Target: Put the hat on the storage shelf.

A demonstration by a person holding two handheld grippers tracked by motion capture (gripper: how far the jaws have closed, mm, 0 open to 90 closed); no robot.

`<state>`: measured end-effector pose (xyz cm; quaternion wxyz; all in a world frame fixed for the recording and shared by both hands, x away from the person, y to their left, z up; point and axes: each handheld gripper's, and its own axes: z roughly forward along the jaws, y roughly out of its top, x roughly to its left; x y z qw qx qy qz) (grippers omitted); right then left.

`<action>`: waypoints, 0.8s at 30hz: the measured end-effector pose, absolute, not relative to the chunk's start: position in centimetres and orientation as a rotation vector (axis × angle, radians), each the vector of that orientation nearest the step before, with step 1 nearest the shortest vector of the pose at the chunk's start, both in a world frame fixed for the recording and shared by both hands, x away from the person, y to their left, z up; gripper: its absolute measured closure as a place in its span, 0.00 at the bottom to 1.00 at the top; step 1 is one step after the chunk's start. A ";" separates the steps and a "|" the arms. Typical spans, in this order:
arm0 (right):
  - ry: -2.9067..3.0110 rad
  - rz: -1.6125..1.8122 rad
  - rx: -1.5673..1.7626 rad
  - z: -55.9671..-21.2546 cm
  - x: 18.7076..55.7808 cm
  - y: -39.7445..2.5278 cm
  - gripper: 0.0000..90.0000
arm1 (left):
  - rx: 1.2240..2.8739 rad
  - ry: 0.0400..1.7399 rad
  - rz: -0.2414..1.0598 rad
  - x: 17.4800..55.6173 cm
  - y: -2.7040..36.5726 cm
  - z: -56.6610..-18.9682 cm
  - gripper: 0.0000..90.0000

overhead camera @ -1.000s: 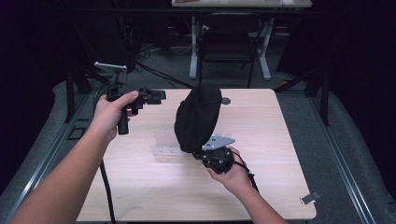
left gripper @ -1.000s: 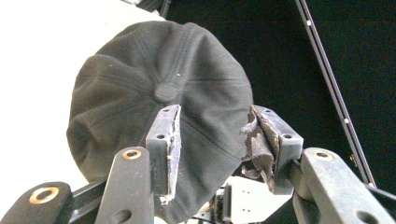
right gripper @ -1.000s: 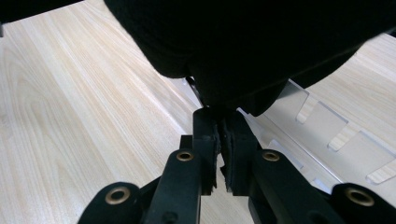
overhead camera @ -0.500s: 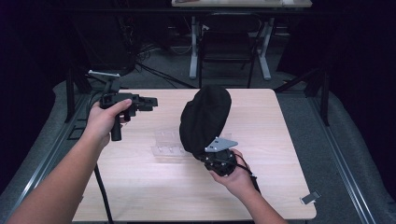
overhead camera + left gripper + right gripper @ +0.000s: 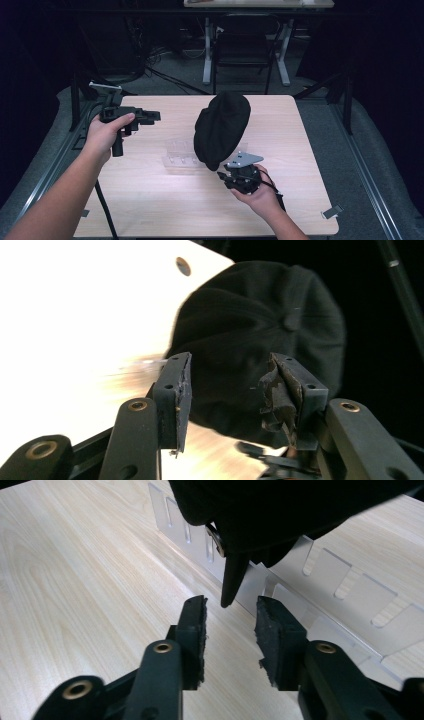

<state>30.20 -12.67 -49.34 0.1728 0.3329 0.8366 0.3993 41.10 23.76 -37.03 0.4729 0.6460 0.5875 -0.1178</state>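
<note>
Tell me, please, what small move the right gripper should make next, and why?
Probably ease the right gripper a little forward and shut it on the strap of the black cap. Its jaws stand open, and the strap's tip hangs just ahead of the gap between them, above the clear rack. The left gripper is open too, but stands farther from the cap.

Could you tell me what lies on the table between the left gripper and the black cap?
In the high view, bare tabletop separates the left gripper from the black cap; the clear plastic rack lies nearer the person.
</note>
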 end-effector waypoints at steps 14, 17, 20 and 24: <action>2.357 1.097 0.989 -50.1 29.2 -15.3 0.59 | 1.782 1.473 0.024 39.9 24.1 -38.1 0.58; 2.325 1.066 0.973 -50.4 28.8 -16.1 0.55 | 1.817 1.473 0.074 39.5 24.0 -38.8 0.58; 2.319 1.050 0.968 -50.6 28.6 -16.5 0.54 | 1.855 1.470 0.094 39.1 24.0 -39.7 0.58; 2.301 1.045 0.965 -51.0 28.0 -17.2 0.54 | 1.867 1.471 0.105 38.6 24.2 -41.2 0.58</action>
